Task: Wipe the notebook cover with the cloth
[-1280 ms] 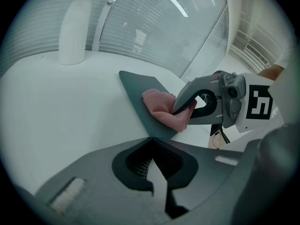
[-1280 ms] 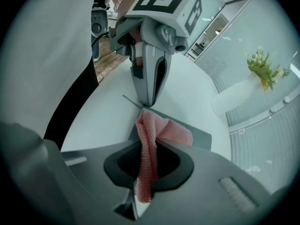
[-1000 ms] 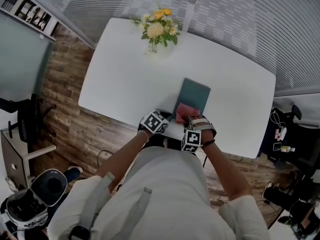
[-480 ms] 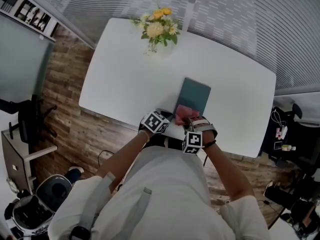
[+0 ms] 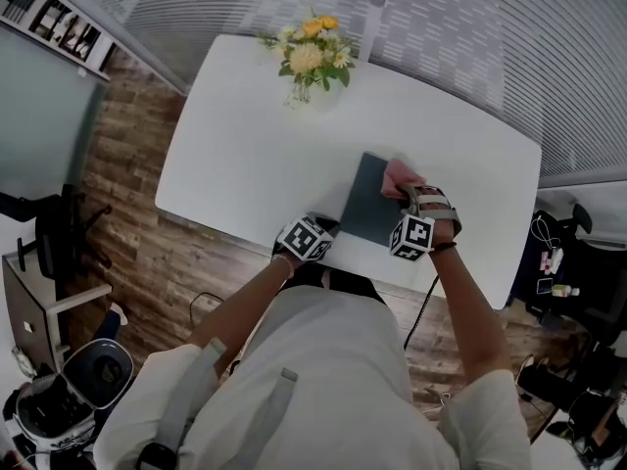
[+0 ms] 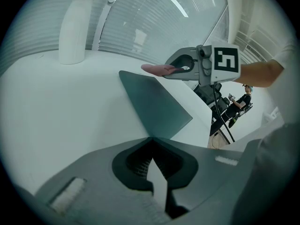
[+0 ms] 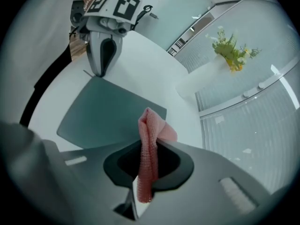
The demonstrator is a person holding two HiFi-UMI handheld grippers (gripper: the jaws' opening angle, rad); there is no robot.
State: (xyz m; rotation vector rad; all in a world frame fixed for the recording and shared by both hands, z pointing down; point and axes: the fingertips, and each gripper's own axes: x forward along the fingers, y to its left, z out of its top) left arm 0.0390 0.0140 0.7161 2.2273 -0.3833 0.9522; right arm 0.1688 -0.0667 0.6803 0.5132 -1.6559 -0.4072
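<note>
The teal notebook (image 5: 370, 204) lay at the near edge of the white desk (image 5: 245, 155). The left claw (image 6: 157, 177), closed, met its near left corner, contact hidden. The right claw (image 7: 145, 172) pinched the pink cloth (image 7: 150, 130) on the cover's far right corner.

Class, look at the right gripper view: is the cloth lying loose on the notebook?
No, the right gripper has its jaws shut on the cloth.

Place: an office meeting room.
Table: large white rounded-corner table (image 5: 245, 155) on a brown wood-plank floor (image 5: 127, 223).
Walls: striped frosted-glass partitions (image 5: 216, 3), far side.
Seating: black office chair (image 5: 588, 262), right.
Decoration: white vase of yellow flowers (image 5: 309, 62).
</note>
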